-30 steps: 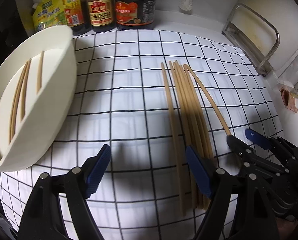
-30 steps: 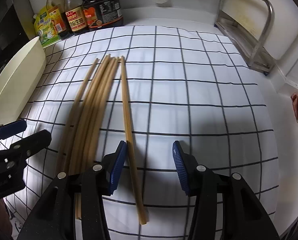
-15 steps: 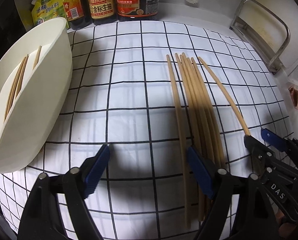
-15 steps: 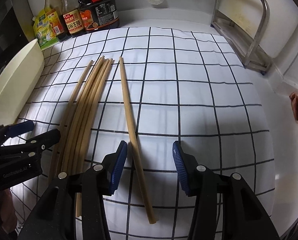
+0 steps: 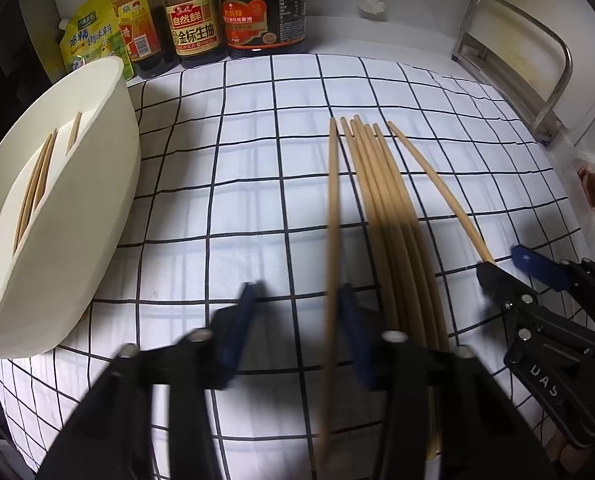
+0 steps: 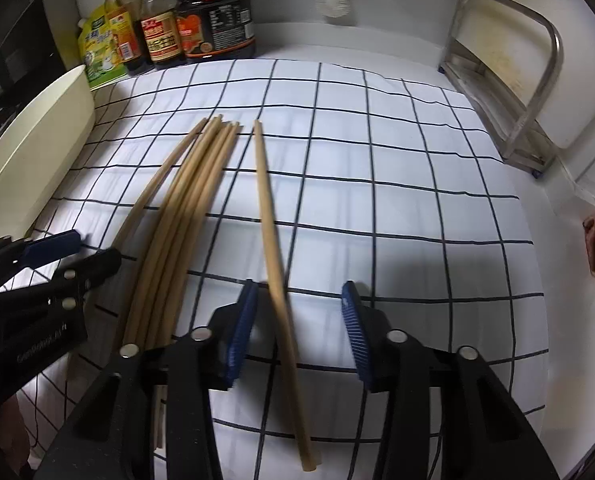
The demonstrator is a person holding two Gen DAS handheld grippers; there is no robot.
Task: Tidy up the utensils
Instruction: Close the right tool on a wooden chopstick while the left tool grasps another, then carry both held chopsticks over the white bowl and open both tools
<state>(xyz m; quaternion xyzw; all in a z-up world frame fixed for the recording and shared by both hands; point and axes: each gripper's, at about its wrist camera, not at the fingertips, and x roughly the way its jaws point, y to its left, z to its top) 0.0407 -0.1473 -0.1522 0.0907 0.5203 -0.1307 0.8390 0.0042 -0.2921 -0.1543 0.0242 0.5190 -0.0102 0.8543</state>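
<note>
Chopsticks lie in the white tray at far left, with the left tool beside it, spread wide around 1 loose chopstick. Right of it a chopstick bundle rests on the checked tabletop. The right tool gapes wide around a separate chopstick.

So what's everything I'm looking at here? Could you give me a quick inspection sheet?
Surface: checked cloth over a white counter.
Job's things: chopstick bundle; one separate chopstick; white holder with chopsticks inside.
Clutter: sauce bottles, yellow pouch.
Grippers: left hand-held gripper open around the leftmost chopstick; right hand-held gripper open around the separate one.
Cables: nothing seen.
Surroundings: metal rack, white wall.
</note>
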